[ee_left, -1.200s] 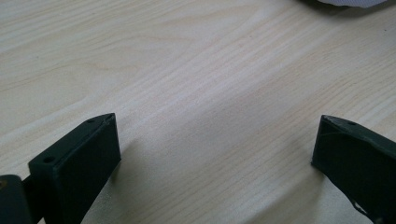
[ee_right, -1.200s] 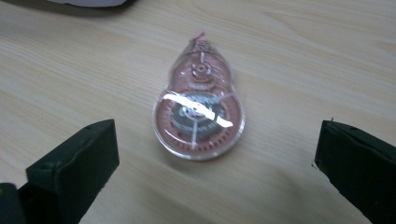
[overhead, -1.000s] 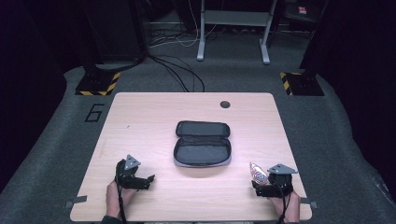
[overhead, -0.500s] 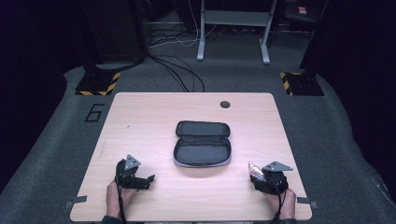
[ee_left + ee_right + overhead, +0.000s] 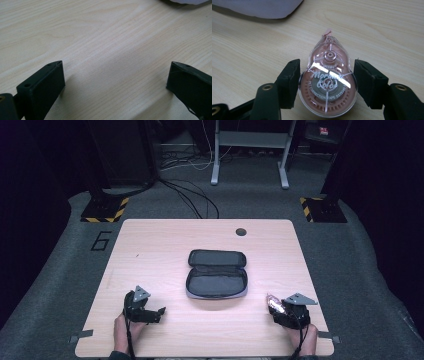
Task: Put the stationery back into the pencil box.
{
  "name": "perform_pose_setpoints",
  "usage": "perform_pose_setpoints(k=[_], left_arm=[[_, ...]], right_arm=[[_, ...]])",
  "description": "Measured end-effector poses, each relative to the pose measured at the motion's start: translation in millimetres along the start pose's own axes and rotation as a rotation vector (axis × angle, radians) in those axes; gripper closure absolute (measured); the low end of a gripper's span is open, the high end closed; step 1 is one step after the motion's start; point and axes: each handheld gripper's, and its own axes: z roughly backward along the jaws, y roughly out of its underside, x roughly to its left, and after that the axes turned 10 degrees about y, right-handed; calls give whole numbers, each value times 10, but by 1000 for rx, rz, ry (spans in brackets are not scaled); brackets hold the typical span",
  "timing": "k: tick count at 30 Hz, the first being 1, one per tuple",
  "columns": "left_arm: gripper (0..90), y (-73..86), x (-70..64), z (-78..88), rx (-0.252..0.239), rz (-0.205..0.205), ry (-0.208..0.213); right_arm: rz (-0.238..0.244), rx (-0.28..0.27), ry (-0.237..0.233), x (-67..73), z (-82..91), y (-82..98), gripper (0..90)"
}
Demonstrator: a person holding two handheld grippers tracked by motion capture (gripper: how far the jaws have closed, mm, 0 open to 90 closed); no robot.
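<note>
A pink, clear-shelled correction tape dispenser (image 5: 328,85) lies flat on the wooden table (image 5: 165,245) near the front right edge. My right gripper (image 5: 327,67) is shut on it, both black pads pressing its sides, and its tip points away from the gripper. In the high view the correction tape (image 5: 273,302) sticks out left of the right gripper (image 5: 278,308). My left gripper (image 5: 159,312) rests near the front left. In its own view the left gripper (image 5: 116,67) is open over bare wood with nothing between the jaws.
An open grey pencil case (image 5: 217,275) lies in the middle of the table, and its edge shows as the pencil case (image 5: 259,7) just beyond the tape. A round cable hole (image 5: 241,231) sits near the table's far edge. Dark floor, cables and stand legs lie beyond.
The right gripper's jaws have drawn in onto the pink correction tape, and that gripper has shifted slightly. The left gripper and the pencil case have not moved.
</note>
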Motion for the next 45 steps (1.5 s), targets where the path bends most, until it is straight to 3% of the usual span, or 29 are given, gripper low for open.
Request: perform_pose_setpoints(k=[4,19,36,45], left_arm=[[15,0,0,0,-1,0,0],[16,1,-3,-1,-4,-2,-5],[30,3,-17,2,-6,5,-1],[35,4,-20,-2,-14,10,-2]], right_arm=[[-9,-7,2,0,67,-55,394],[42,-60,9,52,197,-360,394],[92,-147,-40,249,232,-756,394],[136,-161,-83,396,202,-953,394]])
